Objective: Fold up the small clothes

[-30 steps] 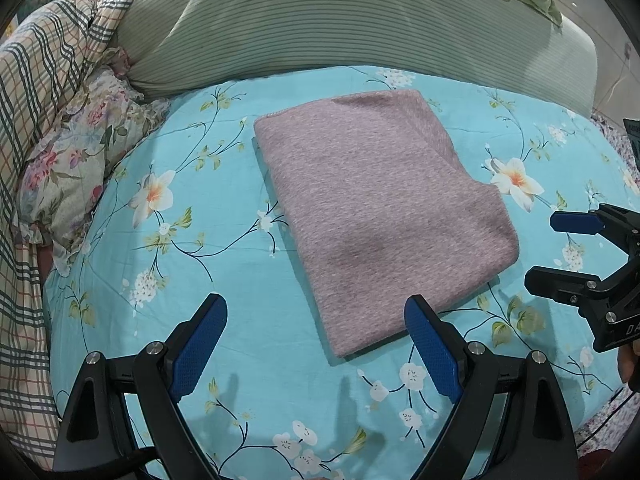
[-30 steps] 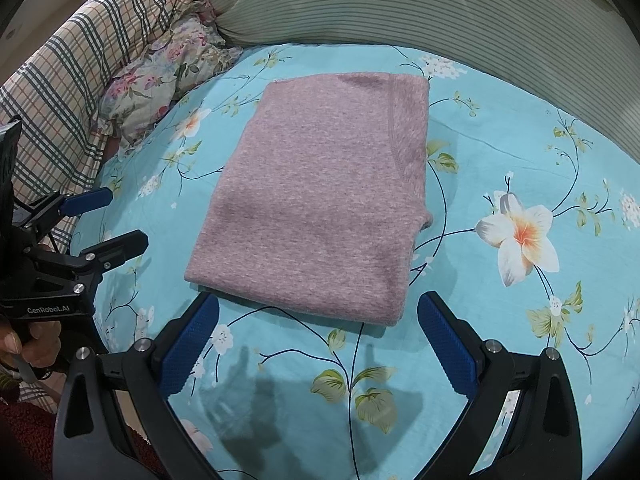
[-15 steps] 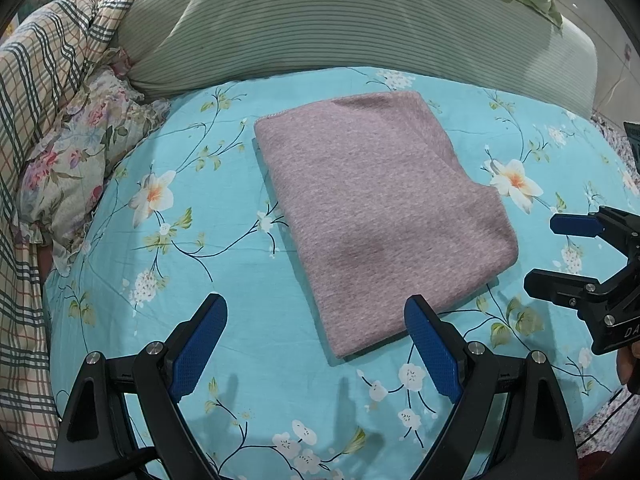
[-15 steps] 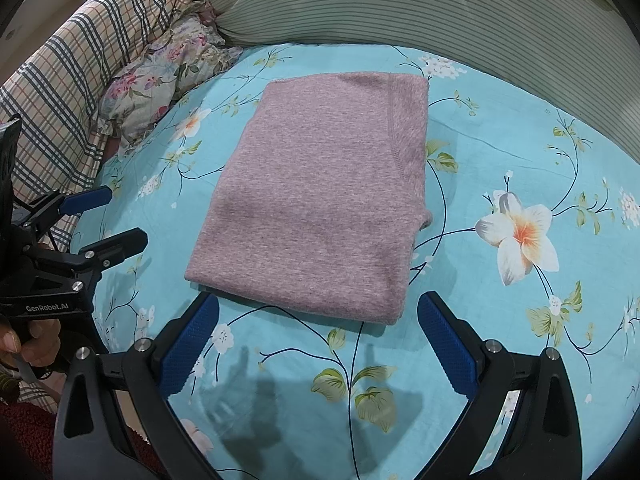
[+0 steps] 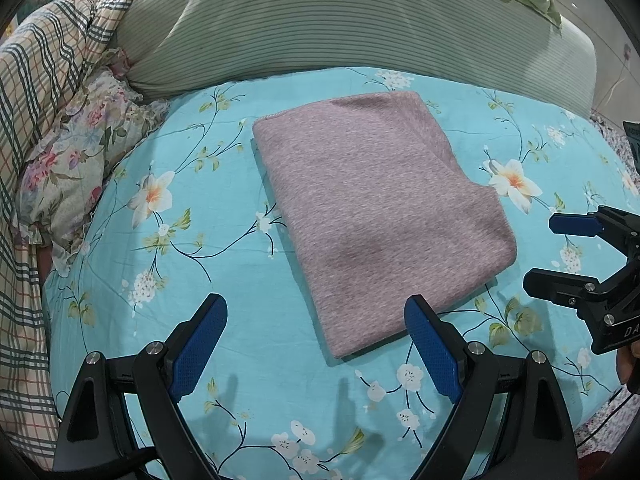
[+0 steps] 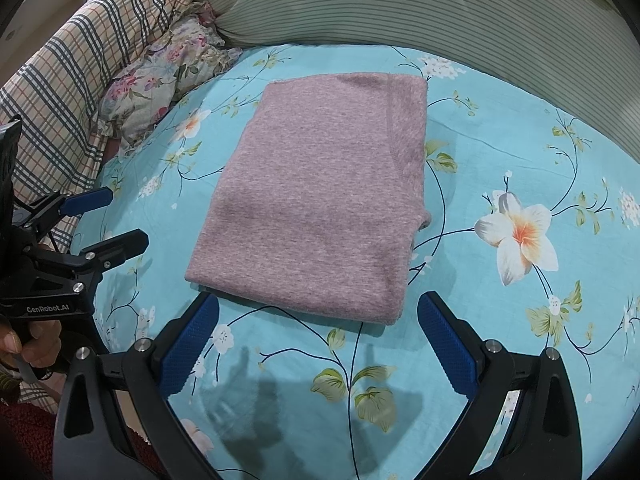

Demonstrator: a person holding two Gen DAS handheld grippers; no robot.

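A mauve knitted garment point(image 5: 376, 208) point(image 6: 320, 204) lies folded into a neat rectangle on the turquoise floral bedsheet point(image 5: 192, 280) point(image 6: 520, 152). My left gripper point(image 5: 316, 312) hovers open just short of the garment's near corner, nothing between its blue pads. My right gripper point(image 6: 318, 312) is open too, its fingers standing just before the garment's near edge without touching it. Each gripper shows in the other's view: the right gripper point(image 5: 540, 254) at the right edge, the left gripper point(image 6: 128, 218) at the left edge, held by a hand point(image 6: 24, 344).
A green striped bolster point(image 5: 340, 20) point(image 6: 400, 4) runs along the back of the bed. A plaid quilt point(image 5: 44, 80) point(image 6: 72, 60) and a floral pillow point(image 5: 76, 160) point(image 6: 160, 76) are piled on the left. The bed edge lies close behind both grippers.
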